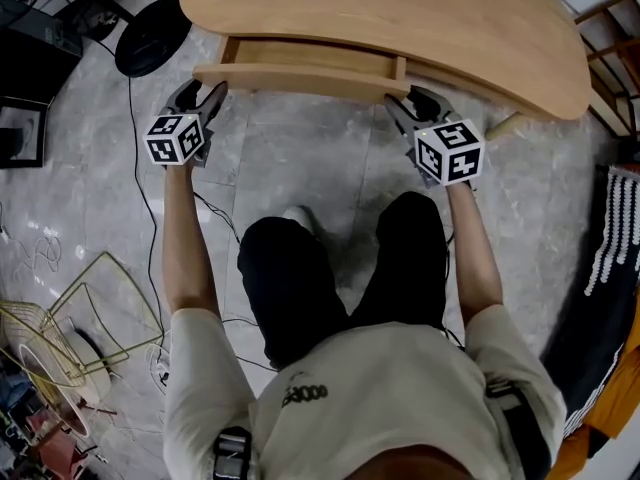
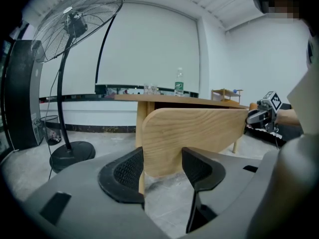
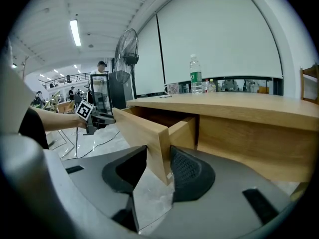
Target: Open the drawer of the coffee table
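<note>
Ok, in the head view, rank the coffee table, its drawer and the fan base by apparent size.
Largest: coffee table
Next: drawer
Smallest: fan base, though it sits lower, farther from the camera

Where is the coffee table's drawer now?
In the head view, the drawer juts out of the coffee table, between the left claw and right claw.

The right tool point(image 3: 158, 151) clamps the near end of the wooden drawer front point(image 3: 142, 131); the drawer point(image 3: 182, 131) stands partly out of the desk point(image 3: 239, 108), which carries a bottle point(image 3: 195, 73).
</note>
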`<state>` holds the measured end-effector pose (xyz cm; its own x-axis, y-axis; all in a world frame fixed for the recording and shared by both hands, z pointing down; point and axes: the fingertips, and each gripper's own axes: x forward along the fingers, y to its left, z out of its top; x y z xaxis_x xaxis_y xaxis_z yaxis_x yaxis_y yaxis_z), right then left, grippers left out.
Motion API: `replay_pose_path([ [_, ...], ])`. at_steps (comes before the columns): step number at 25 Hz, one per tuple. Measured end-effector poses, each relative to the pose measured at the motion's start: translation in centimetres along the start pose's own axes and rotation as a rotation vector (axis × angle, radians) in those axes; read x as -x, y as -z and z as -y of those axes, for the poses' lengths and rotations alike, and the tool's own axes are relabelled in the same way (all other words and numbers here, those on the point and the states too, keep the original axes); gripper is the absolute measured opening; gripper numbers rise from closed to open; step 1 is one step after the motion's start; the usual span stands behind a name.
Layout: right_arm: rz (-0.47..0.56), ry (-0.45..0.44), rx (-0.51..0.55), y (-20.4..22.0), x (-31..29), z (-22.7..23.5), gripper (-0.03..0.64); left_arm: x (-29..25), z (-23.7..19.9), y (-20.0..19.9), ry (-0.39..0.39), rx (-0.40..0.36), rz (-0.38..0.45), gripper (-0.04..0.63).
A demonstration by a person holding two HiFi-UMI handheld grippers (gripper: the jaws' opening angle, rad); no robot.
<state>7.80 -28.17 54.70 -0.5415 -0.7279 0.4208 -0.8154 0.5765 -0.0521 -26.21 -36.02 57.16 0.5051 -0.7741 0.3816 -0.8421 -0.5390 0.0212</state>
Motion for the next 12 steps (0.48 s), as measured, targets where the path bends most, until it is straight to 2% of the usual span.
replay_pose_path([
  [12,-0.019,-0.024,0.006,0.9,1.8,-2.0,0.143,2.9,1.2,1.2,-0.058,0.04,0.001,0.249],
])
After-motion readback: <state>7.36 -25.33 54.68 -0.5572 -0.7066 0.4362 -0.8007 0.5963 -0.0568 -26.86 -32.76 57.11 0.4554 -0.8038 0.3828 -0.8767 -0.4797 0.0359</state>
